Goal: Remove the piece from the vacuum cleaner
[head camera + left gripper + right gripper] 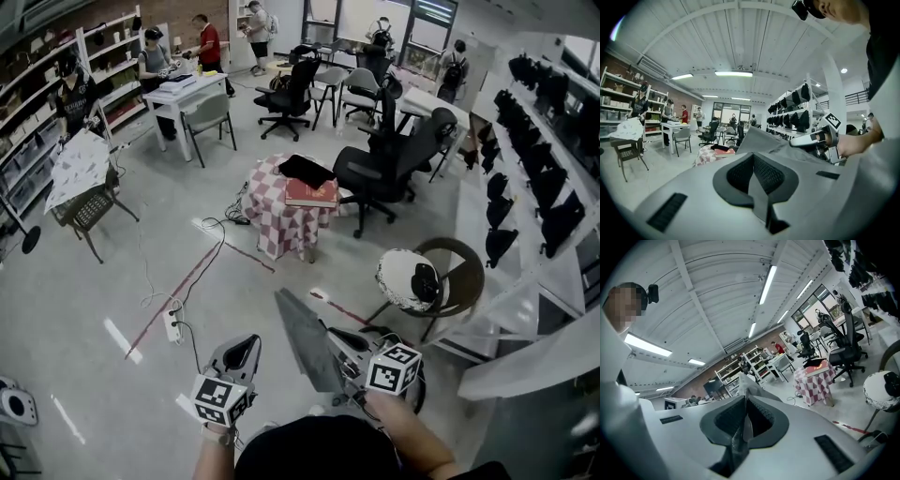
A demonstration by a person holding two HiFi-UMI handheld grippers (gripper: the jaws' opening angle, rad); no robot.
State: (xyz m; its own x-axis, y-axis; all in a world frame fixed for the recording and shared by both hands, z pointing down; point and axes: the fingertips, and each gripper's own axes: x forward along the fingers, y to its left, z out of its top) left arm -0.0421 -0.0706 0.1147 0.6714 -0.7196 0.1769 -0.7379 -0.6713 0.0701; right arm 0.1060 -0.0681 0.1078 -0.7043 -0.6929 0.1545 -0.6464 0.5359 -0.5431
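Right gripper clamps a flat grey wedge piece, possibly vacuum trim, pointing 11 o'clock; my left gripper is closed, empty.

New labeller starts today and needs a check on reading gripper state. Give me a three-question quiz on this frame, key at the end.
1. Which gripper is shut on the flat grey triangular piece?
2. True or false: the left gripper has its jaws wide apart.
3. What lies on the table with the red-and-white checked cloth? A) silver kettle B) red book C) green bottle

Key:
1. The right gripper.
2. False: its jaws are together with nothing between them.
3. B
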